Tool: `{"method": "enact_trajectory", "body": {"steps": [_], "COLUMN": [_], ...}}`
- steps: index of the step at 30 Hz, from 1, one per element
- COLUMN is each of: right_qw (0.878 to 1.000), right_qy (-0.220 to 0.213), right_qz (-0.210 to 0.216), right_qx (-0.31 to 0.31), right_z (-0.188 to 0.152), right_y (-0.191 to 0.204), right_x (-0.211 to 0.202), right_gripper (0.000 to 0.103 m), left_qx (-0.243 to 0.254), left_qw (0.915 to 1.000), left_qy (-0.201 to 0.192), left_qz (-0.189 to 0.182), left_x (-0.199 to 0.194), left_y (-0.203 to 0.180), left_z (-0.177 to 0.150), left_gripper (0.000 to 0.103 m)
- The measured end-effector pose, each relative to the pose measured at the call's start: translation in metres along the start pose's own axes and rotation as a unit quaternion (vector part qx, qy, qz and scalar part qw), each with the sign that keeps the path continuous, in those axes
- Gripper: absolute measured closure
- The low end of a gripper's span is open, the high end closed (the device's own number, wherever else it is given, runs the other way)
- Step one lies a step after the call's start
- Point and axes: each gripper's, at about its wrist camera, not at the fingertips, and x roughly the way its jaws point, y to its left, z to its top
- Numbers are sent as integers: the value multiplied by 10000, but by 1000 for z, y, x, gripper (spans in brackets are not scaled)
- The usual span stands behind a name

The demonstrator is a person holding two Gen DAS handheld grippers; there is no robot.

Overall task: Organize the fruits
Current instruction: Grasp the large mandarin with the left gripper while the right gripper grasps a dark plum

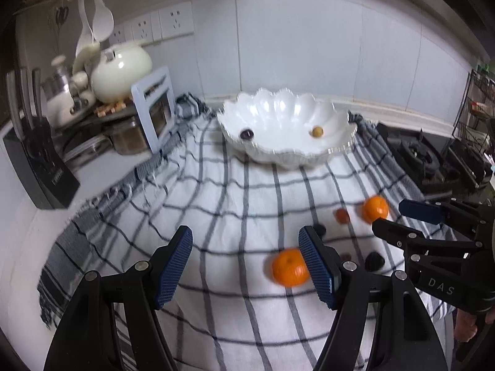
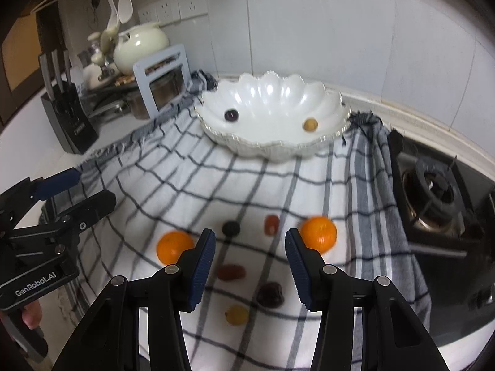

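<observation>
A white scalloped bowl [image 1: 287, 151] [image 2: 272, 148] stands at the far end of a checked cloth [image 1: 216, 204] [image 2: 191, 185]. It holds a dark grape [image 1: 246, 134] [image 2: 231, 115] and a small yellow fruit [image 1: 317, 131] [image 2: 310, 124]. On the cloth lie two oranges [image 1: 289, 267] [image 1: 375, 208] [image 2: 173, 246] [image 2: 320, 233], red dates [image 2: 271, 224] [image 2: 230, 272], dark fruits [image 2: 231, 228] [image 2: 270, 293] and a yellow fruit [image 2: 236, 314]. My left gripper [image 1: 246, 266] is open and empty above the cloth. My right gripper [image 2: 250, 267] is open and empty above the fruits.
A knife block [image 1: 40, 167] [image 2: 69, 117], a cream teapot [image 1: 119, 72] [image 2: 140, 46], jars and a grey frame [image 1: 154, 105] crowd the left counter. A gas stove [image 2: 439, 194] [image 1: 417, 154] lies right of the cloth. A wire rack [image 1: 476, 105] stands far right.
</observation>
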Motion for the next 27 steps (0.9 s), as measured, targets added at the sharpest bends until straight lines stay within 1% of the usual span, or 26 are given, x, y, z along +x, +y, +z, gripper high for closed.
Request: {"method": "enact_trajectory", "body": {"steps": [5,9,19,27], "right_qw": [9999,9996,9985,9979], "right_qy": [162,249,471,567], "right_qz": [2,56,53,58], "right_qx": [55,110,267,293], "right_z": [-19,-30,-48,-52], "right_y": [-5,-7,-18,-24], "right_x": [6,9,22,34], "right_gripper": [55,55,55,55], "left_qx": [6,41,24,25], "left_qw": [9997,9994,9986,9976], "left_qy": [217,268,414,543], "left_qz": [-144,-210,-344,-432], "left_x": [10,14,29,48], "left_y": [-6,-10,-18,-24], "left_z": [-18,-27,-40,-40], "left_gripper": [32,32,32,32]}}
